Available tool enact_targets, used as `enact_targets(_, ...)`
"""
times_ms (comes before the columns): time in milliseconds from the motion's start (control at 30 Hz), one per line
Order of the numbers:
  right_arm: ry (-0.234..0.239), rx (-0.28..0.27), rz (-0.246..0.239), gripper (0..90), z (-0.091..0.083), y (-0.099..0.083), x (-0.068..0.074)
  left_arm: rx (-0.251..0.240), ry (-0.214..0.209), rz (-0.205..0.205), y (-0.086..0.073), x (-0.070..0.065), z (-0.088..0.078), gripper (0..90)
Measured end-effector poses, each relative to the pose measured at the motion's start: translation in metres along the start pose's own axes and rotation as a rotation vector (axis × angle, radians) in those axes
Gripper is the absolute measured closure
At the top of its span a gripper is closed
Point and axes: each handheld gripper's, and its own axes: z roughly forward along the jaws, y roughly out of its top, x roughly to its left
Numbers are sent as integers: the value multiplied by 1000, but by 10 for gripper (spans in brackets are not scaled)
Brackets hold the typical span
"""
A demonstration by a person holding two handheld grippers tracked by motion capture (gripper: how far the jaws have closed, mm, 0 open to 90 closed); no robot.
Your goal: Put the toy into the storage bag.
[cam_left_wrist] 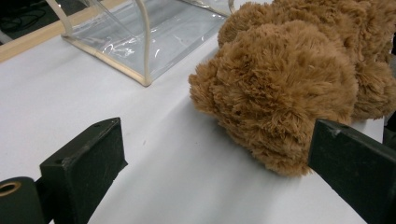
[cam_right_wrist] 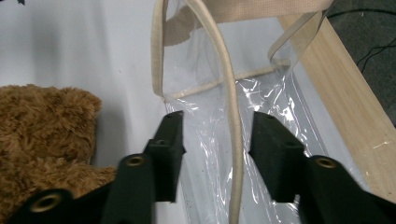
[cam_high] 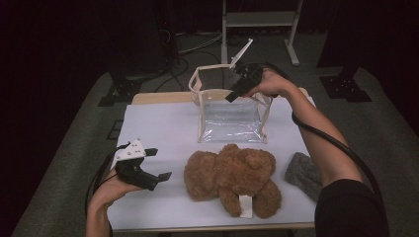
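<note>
A brown plush teddy bear (cam_high: 230, 175) (cam_left_wrist: 285, 84) lies on the white table cover (cam_high: 158, 123), with a white tag at its near end. Behind it stands a clear plastic bag (cam_high: 230, 118) (cam_left_wrist: 140, 37) with beige trim and handles, mouth upward. My left gripper (cam_high: 160, 164) (cam_left_wrist: 215, 128) is open, low over the cover just left of the bear; the plush sits close to one jaw, apart from it. My right gripper (cam_high: 236, 89) (cam_right_wrist: 217, 126) reaches down at the bag's top right rim. Its jaws straddle a beige strap (cam_right_wrist: 233, 140) with a gap on each side, so it is open.
A grey fuzzy item (cam_high: 302, 173) lies at the table's right edge beside the bear. The wooden table edge (cam_high: 153, 97) (cam_right_wrist: 341, 93) runs behind the bag. A white stand (cam_high: 259, 19) and cables are on the dark floor beyond.
</note>
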Motion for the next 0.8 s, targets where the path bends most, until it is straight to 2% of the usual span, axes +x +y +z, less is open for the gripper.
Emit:
enact_targets(133, 3, 11, -2, 690, 3, 0, 1, -1, -2, 2, 0, 0, -1, 31)
enact_targets(200, 3, 13, -5, 711, 3, 0, 2, -1, -3, 2, 0, 0, -1, 31)
enact_targets(233, 1, 18, -23, 775, 3, 1, 4, 2, -5, 1, 0, -1, 0, 31)
enact_targets(333, 5, 23, -26, 849, 2, 0, 6, 7, -8, 4, 0, -1, 1, 31)
enact_targets(600, 24, 10, -44, 869, 1, -4, 14, 11, -10, 1, -1, -1, 2, 31)
enact_targets(800, 41, 11, -70, 871, 0, -7, 25, 16, -14, -1, -2, -1, 3, 31)
